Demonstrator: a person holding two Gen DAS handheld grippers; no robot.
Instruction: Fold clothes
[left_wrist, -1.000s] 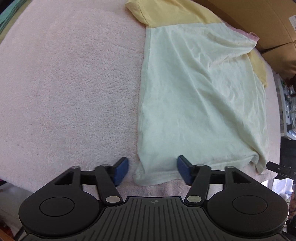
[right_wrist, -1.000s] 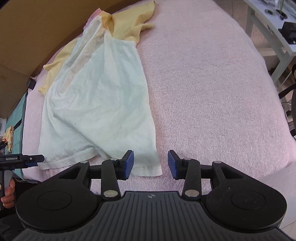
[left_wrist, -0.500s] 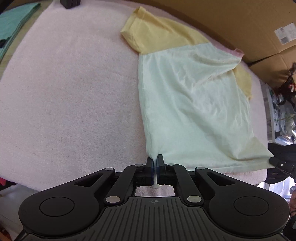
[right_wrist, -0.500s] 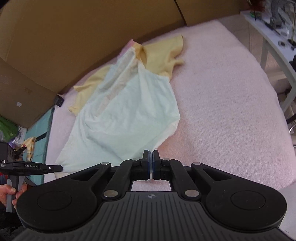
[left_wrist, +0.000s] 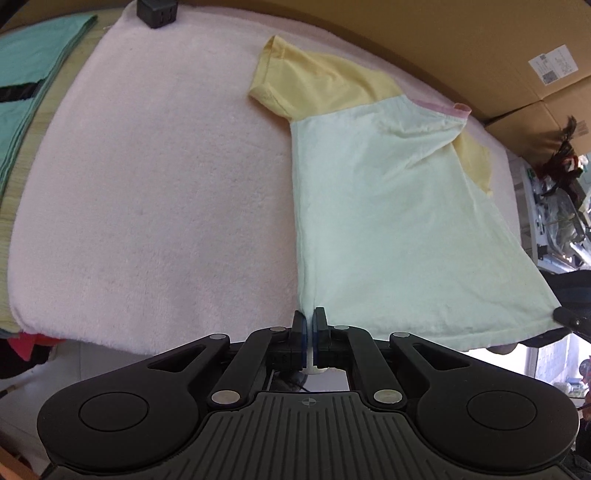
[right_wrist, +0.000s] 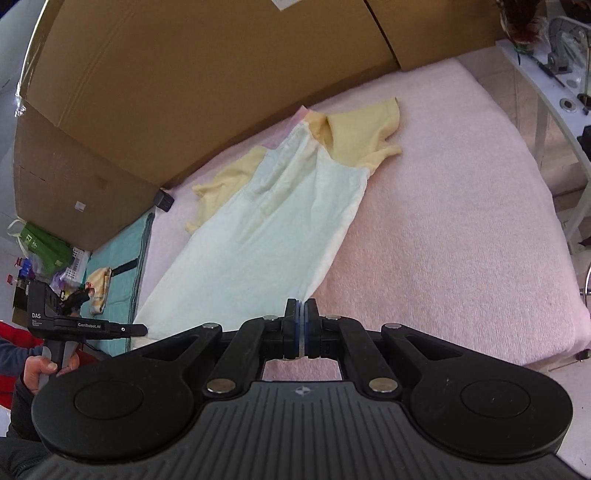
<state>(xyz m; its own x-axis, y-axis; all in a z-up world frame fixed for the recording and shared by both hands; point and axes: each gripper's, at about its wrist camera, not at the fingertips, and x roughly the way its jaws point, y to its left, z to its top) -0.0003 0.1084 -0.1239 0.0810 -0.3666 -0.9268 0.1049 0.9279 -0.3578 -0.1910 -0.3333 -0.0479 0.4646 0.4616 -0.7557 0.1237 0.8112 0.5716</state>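
My left gripper (left_wrist: 309, 325) and right gripper (right_wrist: 300, 325) each pinch a hem corner of the shirt (left_wrist: 388, 206); its long axis extends toward 12 o'clock.

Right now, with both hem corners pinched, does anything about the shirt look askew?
Yes. The T-shirt is not flat: its far sleeve lies tucked under the body, and diagonal wrinkles run from the pink collar. Both grips look fine.

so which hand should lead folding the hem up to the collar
Neither: the left tool and right tool are each shut on a hem corner of the shirt, so they should carry it together.
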